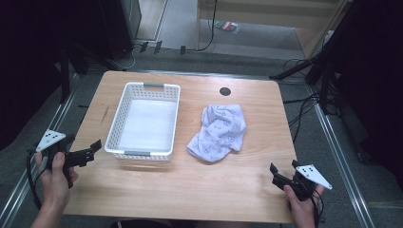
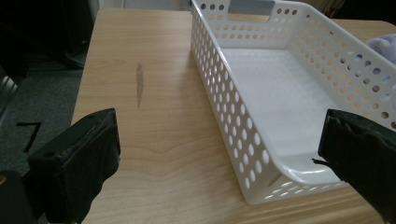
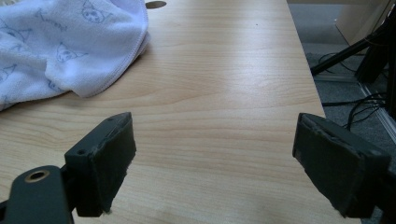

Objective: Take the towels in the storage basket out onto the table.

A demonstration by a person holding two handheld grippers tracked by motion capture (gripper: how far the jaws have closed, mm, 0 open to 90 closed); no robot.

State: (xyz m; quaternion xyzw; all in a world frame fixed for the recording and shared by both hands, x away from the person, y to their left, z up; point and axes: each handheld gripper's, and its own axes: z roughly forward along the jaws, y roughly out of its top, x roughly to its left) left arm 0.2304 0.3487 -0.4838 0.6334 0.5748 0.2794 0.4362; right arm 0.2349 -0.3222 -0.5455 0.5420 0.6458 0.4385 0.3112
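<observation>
At 11 o'clock from the right gripper (image 1: pixel 277 175) lies the towel (image 1: pixel 218 132), nearer it than the left gripper (image 1: pixel 93 149). Both grippers gape empty; basket (image 1: pixel 122 118) sits at the towel's 9 o'clock.

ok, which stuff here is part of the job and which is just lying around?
In play:
towel, crumpled on the table
white basket, empty, beside the towel
left gripper, open
right gripper, open

Lying about:
cables on the floor
small colourful item on the floor beyond the table

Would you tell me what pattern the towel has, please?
The towel is pale lilac-white with small cartoon faces and fish bones, clearest in the right gripper view.
</observation>
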